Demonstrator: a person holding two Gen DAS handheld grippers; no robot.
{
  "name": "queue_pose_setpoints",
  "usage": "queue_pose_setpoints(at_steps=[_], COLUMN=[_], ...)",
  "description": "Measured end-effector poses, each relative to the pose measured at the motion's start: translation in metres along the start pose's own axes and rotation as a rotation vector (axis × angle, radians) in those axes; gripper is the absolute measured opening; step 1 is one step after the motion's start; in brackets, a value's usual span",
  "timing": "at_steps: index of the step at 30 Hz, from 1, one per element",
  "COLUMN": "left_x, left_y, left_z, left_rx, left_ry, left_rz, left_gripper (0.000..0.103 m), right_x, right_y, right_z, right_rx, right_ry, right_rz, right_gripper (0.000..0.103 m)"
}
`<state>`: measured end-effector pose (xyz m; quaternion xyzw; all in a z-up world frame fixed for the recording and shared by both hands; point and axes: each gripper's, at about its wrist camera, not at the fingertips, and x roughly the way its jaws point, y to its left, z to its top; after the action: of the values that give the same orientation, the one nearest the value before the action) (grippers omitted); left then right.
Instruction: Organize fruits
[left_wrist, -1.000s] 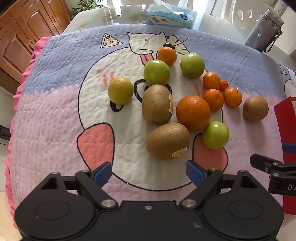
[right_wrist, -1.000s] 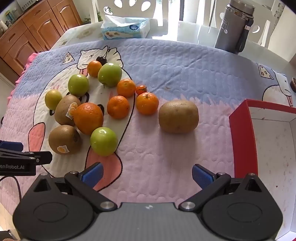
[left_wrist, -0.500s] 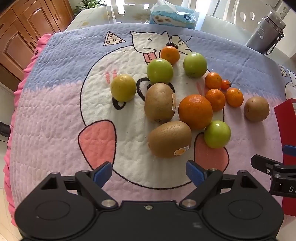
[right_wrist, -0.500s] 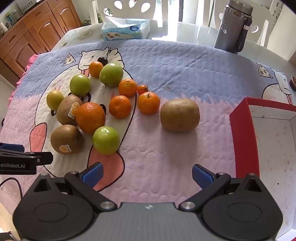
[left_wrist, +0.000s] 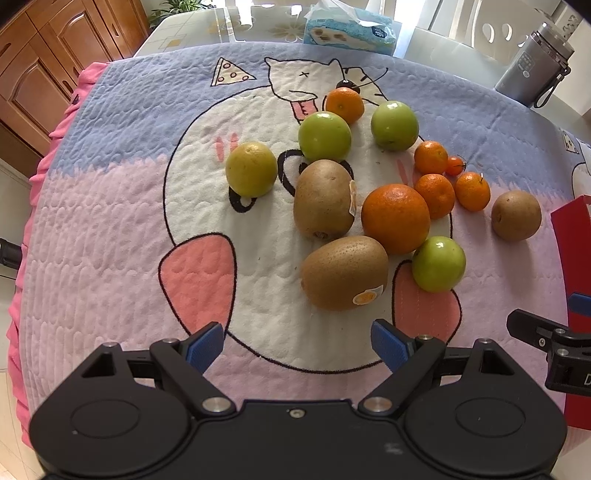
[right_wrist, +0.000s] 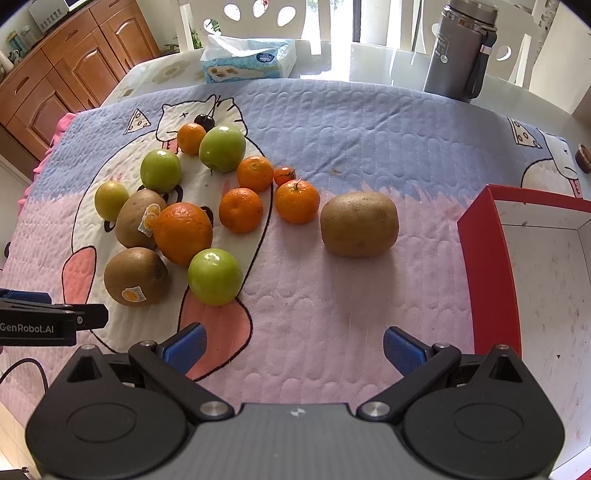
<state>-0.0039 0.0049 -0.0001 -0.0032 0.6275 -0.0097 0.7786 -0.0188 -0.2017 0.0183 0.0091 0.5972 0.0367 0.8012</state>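
Fruit lies loose on a cartoon-cat quilt (left_wrist: 110, 229). In the left wrist view my left gripper (left_wrist: 297, 345) is open and empty, just short of a brown kiwi with a sticker (left_wrist: 344, 272). Behind it lie a second kiwi (left_wrist: 323, 199), a large orange (left_wrist: 395, 218), green apples (left_wrist: 438, 264), a yellow-green citrus (left_wrist: 251, 169) and small mandarins (left_wrist: 434, 195). In the right wrist view my right gripper (right_wrist: 293, 350) is open and empty, facing a lone kiwi (right_wrist: 359, 224). A red box with a white inside (right_wrist: 487, 258) stands to its right.
A tissue box (right_wrist: 248, 61) and a grey flask (right_wrist: 461, 51) stand on the glass table beyond the quilt. Wooden cabinets (right_wrist: 55, 81) are at the far left. A cherry tomato (right_wrist: 284, 175) and a dark cherry (right_wrist: 204, 121) lie among the fruit.
Both grippers have edged a little forward and lower toward the fruit. Neither took hold of anything, and the fruit has not moved.
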Motion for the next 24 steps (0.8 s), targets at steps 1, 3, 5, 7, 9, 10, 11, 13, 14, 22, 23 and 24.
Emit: queue_pose_setpoints(at_steps=[1,3,5,7,9,10,11,13,14,22,23,24], left_x=[0.0003,0.0006,0.0003,0.0001,0.0005,0.001,0.0006,0.0012,0.0013,0.0031,0.003,0.0034], left_y=[0.0003,0.0013,0.0022,0.0028,0.0036,0.0035,0.0039,0.0045,0.0048,0.0056,0.0059,0.0056], left_z=[0.0002,0.0007,0.0012,0.0014,0.0016,0.0022,0.0013,0.0016,0.0015,0.003,0.0026,0.0029], left_rx=[-0.001,-0.002,-0.004,-0.006,-0.009,-0.01,-0.01,-0.011,-0.01,-0.009,-0.008,-0.007], left_ry=[0.0,-0.001,-0.004,-0.005,-0.004,-0.003,-0.004,-0.003,-0.003,-0.004,-0.005,-0.006], left_rz=[0.001,0.0,0.0,0.0,-0.001,-0.001,-0.001,-0.002,-0.002,0.002,0.002,0.003], left_gripper=[0.103,0.103,0.103,0.103,0.103,0.103,0.103,0.103,0.103,0.103,0.103,0.103], right_x=[0.0001,-0.0001,-0.0002,-0.0009,-0.0009,-0.0005,-0.0001,0.0007,0.001,0.0025,0.0027,0.0027], right_y=[0.0002,0.0001,-0.0002,-0.0006,-0.0003,0.0002,0.0009,0.002,0.0023,0.0028,0.0028,0.0027], right_z=[-0.0001,0.0002,0.001,0.0016,0.0021,0.0022,0.0023,0.0026,0.0025,0.004,0.0042,0.0045], right_rx=[0.002,0.001,0.005,0.01,0.011,0.011,0.01,0.008,0.007,0.014,0.015,0.017], right_ry=[-0.001,-0.002,-0.007,-0.011,-0.013,-0.013,-0.012,-0.01,-0.009,-0.009,-0.01,-0.011], right_rz=[-0.005,-0.016,-0.02,-0.017,-0.015,-0.015,-0.014,-0.014,-0.013,-0.008,-0.007,-0.007], right_gripper=[0.103,0.103,0.103,0.103,0.103,0.103,0.103,0.103,0.103,0.103,0.103,0.103])
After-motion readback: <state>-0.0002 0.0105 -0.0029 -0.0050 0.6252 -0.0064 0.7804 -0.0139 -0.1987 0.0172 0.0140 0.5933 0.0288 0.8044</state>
